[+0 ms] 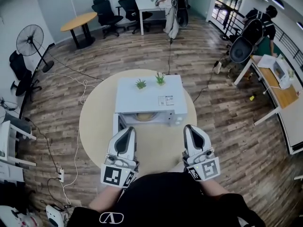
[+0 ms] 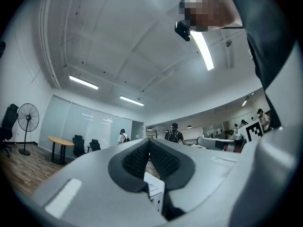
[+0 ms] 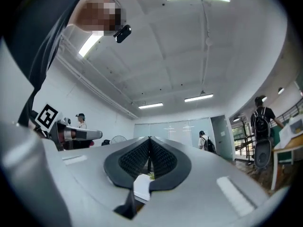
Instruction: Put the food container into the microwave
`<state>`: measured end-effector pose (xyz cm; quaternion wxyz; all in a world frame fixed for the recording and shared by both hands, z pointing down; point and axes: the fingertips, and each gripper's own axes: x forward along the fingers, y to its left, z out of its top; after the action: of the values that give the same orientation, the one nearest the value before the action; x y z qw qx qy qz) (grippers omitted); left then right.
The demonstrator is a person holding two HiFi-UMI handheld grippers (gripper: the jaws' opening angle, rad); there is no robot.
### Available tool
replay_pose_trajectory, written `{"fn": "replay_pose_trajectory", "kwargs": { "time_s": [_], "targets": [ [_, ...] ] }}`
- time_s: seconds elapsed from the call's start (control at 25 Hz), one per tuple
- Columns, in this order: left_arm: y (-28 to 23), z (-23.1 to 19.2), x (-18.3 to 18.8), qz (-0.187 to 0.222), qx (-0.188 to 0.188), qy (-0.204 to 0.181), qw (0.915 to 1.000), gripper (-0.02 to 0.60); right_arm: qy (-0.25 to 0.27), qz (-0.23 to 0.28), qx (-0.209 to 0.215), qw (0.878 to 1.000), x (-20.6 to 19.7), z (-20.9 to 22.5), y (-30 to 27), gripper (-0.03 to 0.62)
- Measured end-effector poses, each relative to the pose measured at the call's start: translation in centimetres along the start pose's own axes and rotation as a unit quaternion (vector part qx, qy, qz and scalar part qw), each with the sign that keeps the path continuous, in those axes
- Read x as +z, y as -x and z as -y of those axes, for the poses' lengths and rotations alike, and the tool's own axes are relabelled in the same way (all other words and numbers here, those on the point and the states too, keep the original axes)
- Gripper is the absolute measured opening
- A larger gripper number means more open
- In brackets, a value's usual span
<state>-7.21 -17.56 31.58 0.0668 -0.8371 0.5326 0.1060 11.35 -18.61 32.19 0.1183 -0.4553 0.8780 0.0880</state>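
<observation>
While food container (image 1: pixel 144 116) sits inside microwave (image 1: pixel 147 96), left gripper (image 1: pixel 127 129) and right gripper (image 1: pixel 190 127) fingers pressed together, empty.

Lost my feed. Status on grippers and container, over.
Left gripper and right gripper: jaws shut, empty. Food container looks inside microwave, door open. Nothing in the way.
</observation>
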Motion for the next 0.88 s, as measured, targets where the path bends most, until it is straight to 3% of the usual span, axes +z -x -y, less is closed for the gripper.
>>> {"fn": "replay_pose_trajectory", "kwargs": {
  "time_s": [0.12,0.28,0.88],
  "targets": [
    [0.3,-0.3,-0.5,-0.002,0.012,0.000,0.9999,0.000,0.024,-0.009,0.001,1.000,-0.6,-0.7,-0.1,0.009],
    [0.7,-0.9,-1.1,-0.006,0.027,0.001,0.9996,0.000,0.011,-0.016,0.007,1.000,-1.4,-0.8,-0.4,0.009],
    [1.1,-2.5,-3.3,-0.029,0.046,0.010,0.9985,0.000,0.027,-0.062,-0.030,0.997,-4.2,1.3,-0.1,0.008]
  ]
}}
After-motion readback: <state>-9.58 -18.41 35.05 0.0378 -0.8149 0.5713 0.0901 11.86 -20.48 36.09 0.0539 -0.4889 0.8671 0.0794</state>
